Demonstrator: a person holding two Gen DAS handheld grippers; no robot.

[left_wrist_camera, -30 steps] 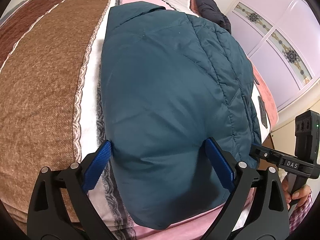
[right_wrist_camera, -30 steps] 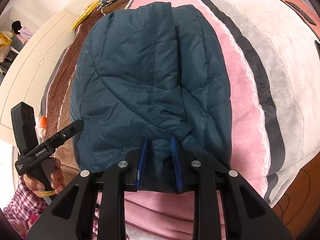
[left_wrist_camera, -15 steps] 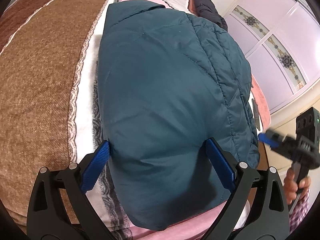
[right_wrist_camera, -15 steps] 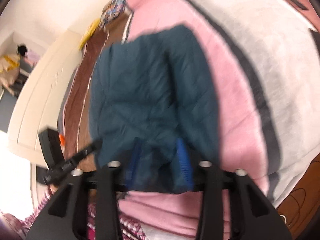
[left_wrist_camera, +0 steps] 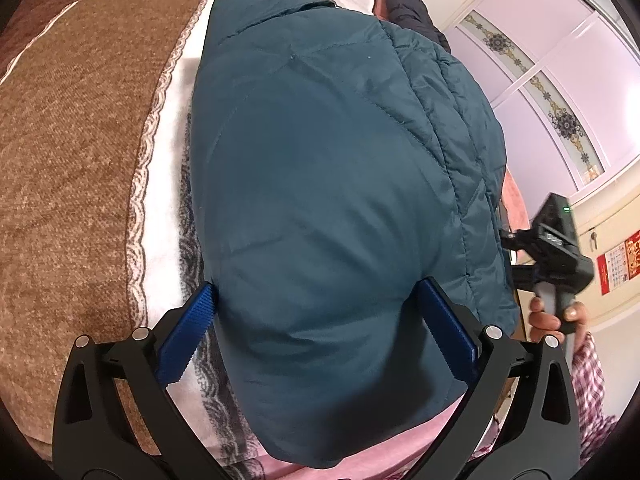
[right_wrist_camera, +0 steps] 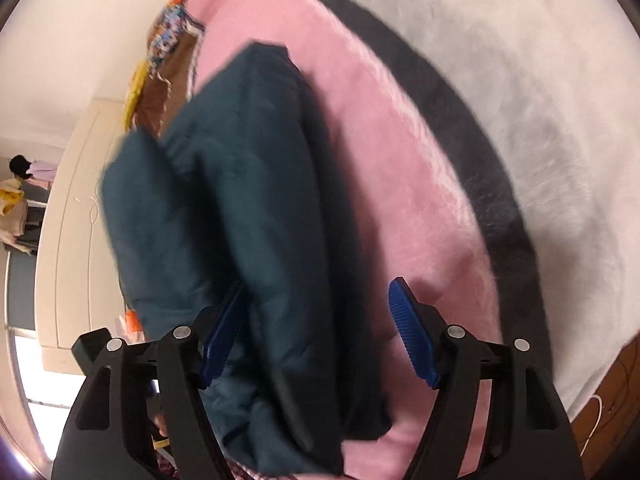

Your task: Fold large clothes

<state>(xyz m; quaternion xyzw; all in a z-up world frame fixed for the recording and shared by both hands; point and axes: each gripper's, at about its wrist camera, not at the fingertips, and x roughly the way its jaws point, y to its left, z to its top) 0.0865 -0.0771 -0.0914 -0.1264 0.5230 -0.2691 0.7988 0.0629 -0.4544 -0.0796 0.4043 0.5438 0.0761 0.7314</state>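
A dark teal quilted puffer jacket (left_wrist_camera: 328,184) lies folded on the striped bed blanket. My left gripper (left_wrist_camera: 316,328) is open, its blue pads on either side of the jacket's near bulging edge, not squeezing it. My right gripper (right_wrist_camera: 316,332) is open above the jacket's right edge (right_wrist_camera: 256,208), which looks blurred by motion; its left pad touches or overlaps the fabric, its right pad is over pink blanket. The right gripper also shows in the left wrist view (left_wrist_camera: 556,248), held in a hand beside the jacket's right side.
The blanket has brown (left_wrist_camera: 72,152), white, pink (right_wrist_camera: 400,184) and grey bands. A dark garment (left_wrist_camera: 412,4) lies at the bed's far end. A lilac wardrobe (left_wrist_camera: 560,60) stands to the right, a cream cabinet (right_wrist_camera: 76,220) to the left. Colourful items (right_wrist_camera: 168,36) sit at the bed's head.
My right gripper has opened, let go of the jacket's edge and swung to the right, upward. My left gripper stays open around the near edge, barely moved.
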